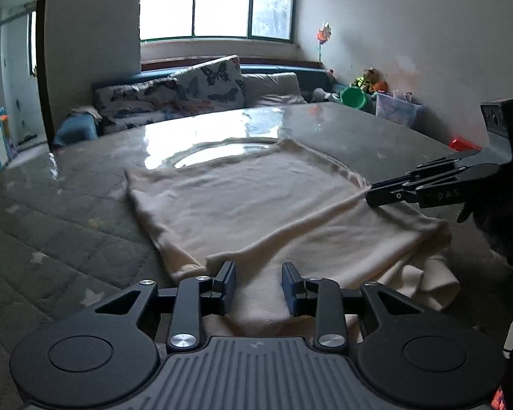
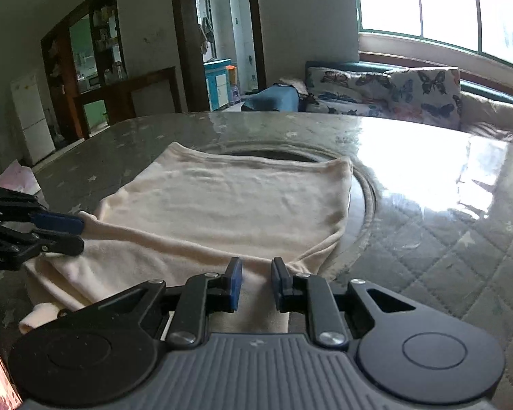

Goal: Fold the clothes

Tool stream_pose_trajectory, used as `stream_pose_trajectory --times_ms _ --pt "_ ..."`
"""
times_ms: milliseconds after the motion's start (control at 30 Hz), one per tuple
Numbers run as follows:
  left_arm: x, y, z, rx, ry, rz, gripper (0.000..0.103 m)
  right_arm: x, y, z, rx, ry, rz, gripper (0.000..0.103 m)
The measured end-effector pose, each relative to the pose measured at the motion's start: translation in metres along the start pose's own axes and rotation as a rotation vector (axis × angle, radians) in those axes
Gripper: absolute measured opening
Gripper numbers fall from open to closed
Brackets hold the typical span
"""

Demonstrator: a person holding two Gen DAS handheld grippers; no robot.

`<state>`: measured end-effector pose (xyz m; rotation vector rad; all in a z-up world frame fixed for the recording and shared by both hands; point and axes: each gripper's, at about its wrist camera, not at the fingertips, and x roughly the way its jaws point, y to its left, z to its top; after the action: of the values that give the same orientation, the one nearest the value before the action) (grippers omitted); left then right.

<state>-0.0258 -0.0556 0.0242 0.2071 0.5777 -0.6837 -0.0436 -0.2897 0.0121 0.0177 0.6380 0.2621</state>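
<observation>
A cream garment [image 1: 249, 205] [image 2: 229, 205] lies flat on the grey quilted table [image 1: 68, 205] [image 2: 427, 239]. Its near layer is doubled over, and a raised fold edge runs between my two grippers. My left gripper [image 1: 259, 278] [image 2: 82, 234] is at the near left end of that edge, with cloth between its blue pads. My right gripper [image 2: 256, 280] [image 1: 369, 198] pinches the other end, its jaws almost together on the fabric. A loose sleeve end [image 1: 437, 287] hangs off the near corner.
A round glass turntable ring [image 2: 362, 191] lies under the garment's far part. A sofa with butterfly cushions [image 1: 208, 85] stands behind the table under the window. A green bucket [image 1: 354, 97] and a plastic box [image 1: 396, 109] are far right, and a white fridge [image 2: 30, 116] is far left.
</observation>
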Motion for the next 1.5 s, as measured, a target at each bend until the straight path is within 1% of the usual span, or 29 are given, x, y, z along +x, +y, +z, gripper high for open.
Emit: stream_pose_trajectory --times_ms 100,167,233,267,333,400,500,600,667,767,867,1000,1067,1100,1133,1167,1233,1267,1300,1433,1500 --pt "-0.003 -0.008 0.001 0.033 -0.014 -0.009 0.033 -0.001 0.014 0.0 -0.033 -0.013 0.036 0.017" --pt "0.003 -0.012 -0.002 0.058 0.012 0.0 0.033 0.0 0.023 -0.005 -0.069 -0.003 0.067 0.018" --pt "0.007 -0.012 -0.007 0.069 0.02 0.005 0.033 0.003 0.03 -0.012 -0.109 0.019 0.062 0.02" --pt "0.007 -0.013 -0.007 0.074 0.021 0.007 0.033 0.003 0.031 -0.016 -0.127 0.014 0.057 0.02" --pt "0.0 -0.014 -0.006 0.095 0.015 0.011 0.033 -0.003 0.033 -0.017 -0.153 0.012 0.043 0.021" --pt "-0.011 -0.015 -0.007 0.13 0.002 0.01 0.033 -0.013 0.034 -0.018 -0.155 0.002 0.047 0.022" --pt "-0.027 -0.018 -0.013 0.19 0.003 -0.022 0.033 -0.023 0.034 -0.02 -0.16 -0.003 0.067 0.023" --pt "-0.037 -0.027 -0.023 0.266 0.013 -0.06 0.033 -0.019 0.036 -0.027 -0.17 0.038 0.079 0.024" --pt "-0.042 -0.034 -0.03 0.316 0.024 -0.085 0.033 -0.021 0.039 -0.028 -0.192 0.031 0.076 0.024" --pt "-0.05 -0.044 -0.04 0.393 0.026 -0.116 0.033 -0.033 0.036 -0.023 -0.166 0.022 0.089 0.027" --pt "-0.05 -0.052 -0.046 0.441 0.021 -0.154 0.034 -0.047 0.034 -0.022 -0.178 0.019 0.086 0.028" --pt "-0.038 -0.06 -0.049 0.483 0.021 -0.155 0.034 -0.062 0.038 -0.028 -0.256 0.041 0.068 0.03" --pt "-0.032 -0.06 -0.048 0.472 0.013 -0.158 0.032 -0.068 0.042 -0.033 -0.312 0.053 0.065 0.035" --pt "-0.03 -0.059 -0.047 0.457 0.01 -0.155 0.028 -0.072 0.045 -0.036 -0.342 0.059 0.063 0.035" --pt "-0.029 -0.058 -0.046 0.442 0.006 -0.153 0.016 -0.074 0.048 -0.039 -0.374 0.063 0.061 0.035" --pt "-0.028 -0.057 -0.044 0.426 0.003 -0.154 0.013 -0.076 0.051 -0.042 -0.405 0.064 0.057 0.035" --pt "-0.029 -0.056 -0.041 0.404 -0.019 -0.148 0.011 -0.078 0.057 -0.049 -0.47 0.066 0.053 0.04" --pt "-0.03 -0.054 -0.038 0.393 -0.03 -0.144 0.01 -0.078 0.06 -0.052 -0.504 0.069 0.055 0.045" --pt "-0.031 -0.052 -0.035 0.376 -0.041 -0.14 0.01 -0.077 0.063 -0.055 -0.536 0.07 0.055 0.047" --pt "-0.029 -0.04 -0.019 0.289 -0.069 -0.135 0.01 -0.068 0.074 -0.067 -0.654 0.042 0.036 0.048" --pt "-0.027 -0.035 -0.014 0.263 -0.075 -0.134 0.01 -0.064 0.079 -0.069 -0.678 0.016 0.027 0.049"
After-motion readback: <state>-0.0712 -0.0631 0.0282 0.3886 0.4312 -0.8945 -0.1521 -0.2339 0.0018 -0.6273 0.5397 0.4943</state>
